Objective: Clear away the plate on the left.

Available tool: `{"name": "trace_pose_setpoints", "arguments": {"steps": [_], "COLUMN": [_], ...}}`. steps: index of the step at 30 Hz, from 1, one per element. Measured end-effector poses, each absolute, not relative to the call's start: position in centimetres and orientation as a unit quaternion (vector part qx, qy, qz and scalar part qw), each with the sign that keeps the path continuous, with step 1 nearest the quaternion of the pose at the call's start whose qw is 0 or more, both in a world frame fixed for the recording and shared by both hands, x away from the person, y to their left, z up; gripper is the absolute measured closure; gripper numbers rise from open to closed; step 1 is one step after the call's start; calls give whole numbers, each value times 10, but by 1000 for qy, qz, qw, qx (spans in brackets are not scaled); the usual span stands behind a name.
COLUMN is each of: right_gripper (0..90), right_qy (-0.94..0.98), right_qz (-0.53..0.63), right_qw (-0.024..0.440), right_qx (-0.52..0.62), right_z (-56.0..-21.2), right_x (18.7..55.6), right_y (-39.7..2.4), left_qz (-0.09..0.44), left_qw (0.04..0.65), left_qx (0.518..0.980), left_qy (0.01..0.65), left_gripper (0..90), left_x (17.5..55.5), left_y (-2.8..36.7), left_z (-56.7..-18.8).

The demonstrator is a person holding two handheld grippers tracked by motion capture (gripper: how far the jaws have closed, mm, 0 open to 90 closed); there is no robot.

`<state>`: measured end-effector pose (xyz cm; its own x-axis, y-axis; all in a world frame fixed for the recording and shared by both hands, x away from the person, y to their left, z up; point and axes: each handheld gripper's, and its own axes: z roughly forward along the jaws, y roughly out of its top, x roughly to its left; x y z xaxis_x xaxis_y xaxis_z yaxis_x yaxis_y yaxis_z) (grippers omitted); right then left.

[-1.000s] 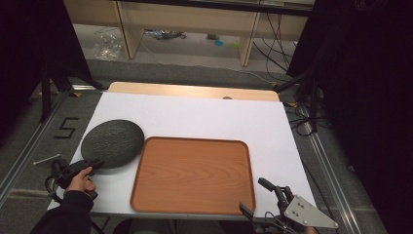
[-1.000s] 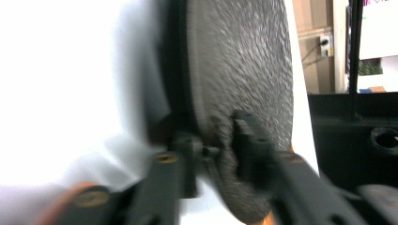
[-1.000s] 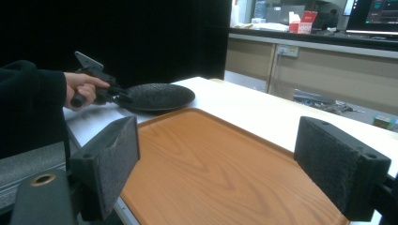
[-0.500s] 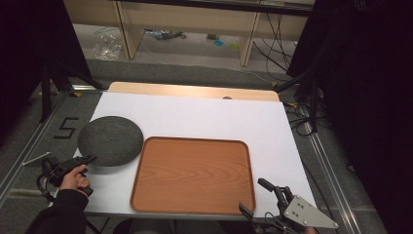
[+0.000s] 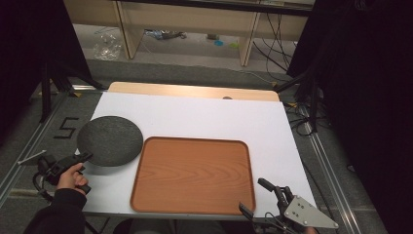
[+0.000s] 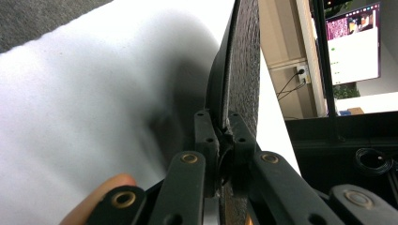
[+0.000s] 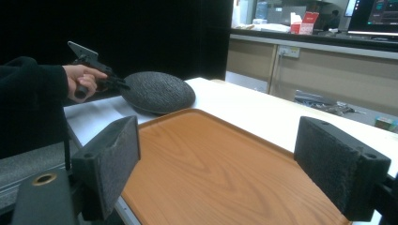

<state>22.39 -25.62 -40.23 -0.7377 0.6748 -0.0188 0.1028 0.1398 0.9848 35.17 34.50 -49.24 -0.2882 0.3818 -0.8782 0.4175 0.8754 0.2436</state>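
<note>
A person sits at a table covered in white [image 5: 204, 117], holding a two-jaw gripper in each hand. The left gripper [image 5: 84, 157], at the table's near left corner, has its jaws clamped on the near edge of a dark, rough-textured round plate [image 5: 110, 140]; the left gripper view shows the rim pinched between the two pads [image 6: 204, 136]. The plate sits on the white surface just left of a wooden tray [image 5: 192, 174], its edge close to or slightly over the tray's left rim. The right gripper [image 5: 260, 197] hangs at the near right corner of the tray with its jaws spread wide and nothing between them. The grip catches only a thin strip of the rim, so a quick lift could likely let the plate pivot or slip out of the pads. Dragging it sideways might knock it against the tray's raised rim and shift the tray.
</note>
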Motion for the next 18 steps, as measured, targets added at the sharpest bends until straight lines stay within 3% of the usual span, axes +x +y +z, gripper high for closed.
{"name": "trace_pose_setpoints", "arguments": {"steps": [18], "right_gripper": [158], "right_qy": [712], "right_qz": [605], "right_qw": [241], "right_qx": [263], "right_z": [-403], "right_x": [225], "right_y": [-255], "left_qz": [-26], "left_qw": [565], "left_qx": [226], "left_qy": [793], "left_gripper": [844], "left_x": [349], "left_y": [341], "left_z": [-477]}}
